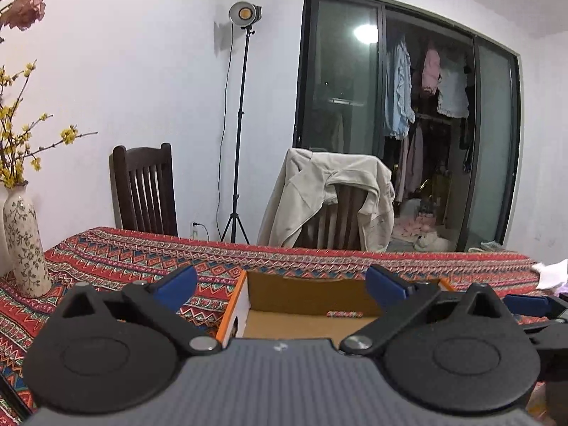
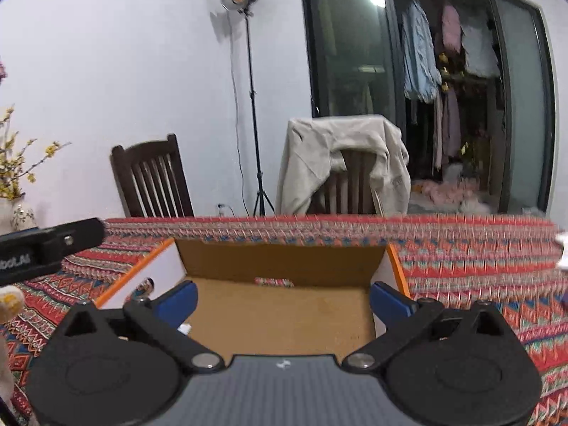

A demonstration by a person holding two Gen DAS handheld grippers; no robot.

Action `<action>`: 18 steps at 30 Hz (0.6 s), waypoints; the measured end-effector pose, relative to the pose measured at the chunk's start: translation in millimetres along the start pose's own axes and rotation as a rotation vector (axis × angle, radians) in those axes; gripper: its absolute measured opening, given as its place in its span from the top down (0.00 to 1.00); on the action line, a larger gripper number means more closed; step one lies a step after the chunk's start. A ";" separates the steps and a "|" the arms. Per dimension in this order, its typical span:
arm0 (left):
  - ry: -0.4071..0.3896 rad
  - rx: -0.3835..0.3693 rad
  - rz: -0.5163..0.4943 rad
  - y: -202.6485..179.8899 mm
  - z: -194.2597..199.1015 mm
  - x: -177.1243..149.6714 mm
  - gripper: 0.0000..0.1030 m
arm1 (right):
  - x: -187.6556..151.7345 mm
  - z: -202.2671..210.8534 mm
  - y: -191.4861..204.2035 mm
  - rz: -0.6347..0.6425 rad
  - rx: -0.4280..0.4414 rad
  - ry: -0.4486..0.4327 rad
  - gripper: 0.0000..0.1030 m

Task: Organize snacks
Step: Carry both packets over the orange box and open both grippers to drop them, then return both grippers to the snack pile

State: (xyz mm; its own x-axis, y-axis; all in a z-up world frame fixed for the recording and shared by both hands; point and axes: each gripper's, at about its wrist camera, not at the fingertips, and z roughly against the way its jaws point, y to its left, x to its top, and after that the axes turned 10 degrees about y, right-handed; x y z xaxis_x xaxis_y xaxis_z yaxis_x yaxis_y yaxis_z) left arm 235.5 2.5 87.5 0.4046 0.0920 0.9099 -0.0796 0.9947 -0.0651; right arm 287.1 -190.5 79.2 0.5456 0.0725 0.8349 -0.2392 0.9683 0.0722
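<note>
The tablecloth [image 1: 319,259] carries a zigzag geometric pattern in red, orange, teal and white. The cardboard box [image 2: 284,316] is brown inside, with white outer walls and orange rims. The left gripper [image 1: 282,280] and right gripper [image 2: 284,300] are black with blue fingers [image 1: 177,280]. The vase [image 1: 25,241] at the table's left edge is cream with a dark leaf pattern; its flowers [image 1: 67,135] are yellow.

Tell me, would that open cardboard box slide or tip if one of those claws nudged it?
The cardboard box would probably slide rather than tip: it sits low and wide on the patterned tablecloth. It looks light, holding little besides one small snack packet, so a nudge may shift it easily. Its thin walls would likely flex if pinched.
</note>
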 end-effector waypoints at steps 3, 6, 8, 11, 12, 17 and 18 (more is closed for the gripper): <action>-0.021 -0.001 0.005 0.8 15.2 3.2 0.00 | 3.7 11.7 8.8 0.026 -0.005 -0.014 0.00; -0.039 0.004 0.003 4.6 29.8 4.4 0.00 | 3.1 21.1 14.9 0.056 0.001 -0.003 0.00; -0.047 0.010 -0.001 8.3 38.5 3.5 0.00 | 1.7 26.1 18.6 0.070 -0.002 0.000 0.00; -0.045 0.012 0.004 14.1 48.7 1.9 0.00 | -3.1 31.9 23.2 0.077 -0.002 0.011 0.00; -0.044 0.014 0.005 15.4 52.3 1.3 0.00 | -5.0 34.0 24.5 0.078 -0.001 0.015 0.00; -0.034 0.020 0.005 19.2 68.6 -6.6 0.00 | -16.4 49.2 28.4 0.080 0.001 0.023 0.00; -0.033 0.020 0.006 20.2 71.8 -8.1 0.00 | -18.3 52.9 29.3 0.081 -0.001 0.024 0.00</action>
State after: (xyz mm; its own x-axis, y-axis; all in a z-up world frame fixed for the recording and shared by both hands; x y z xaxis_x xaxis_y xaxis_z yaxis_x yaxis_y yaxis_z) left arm 165.2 18.5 108.3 0.3741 0.0958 0.9224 -0.0999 0.9930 -0.0626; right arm 227.6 -176.0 95.0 0.5433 0.1563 0.8249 -0.2825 0.9593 0.0043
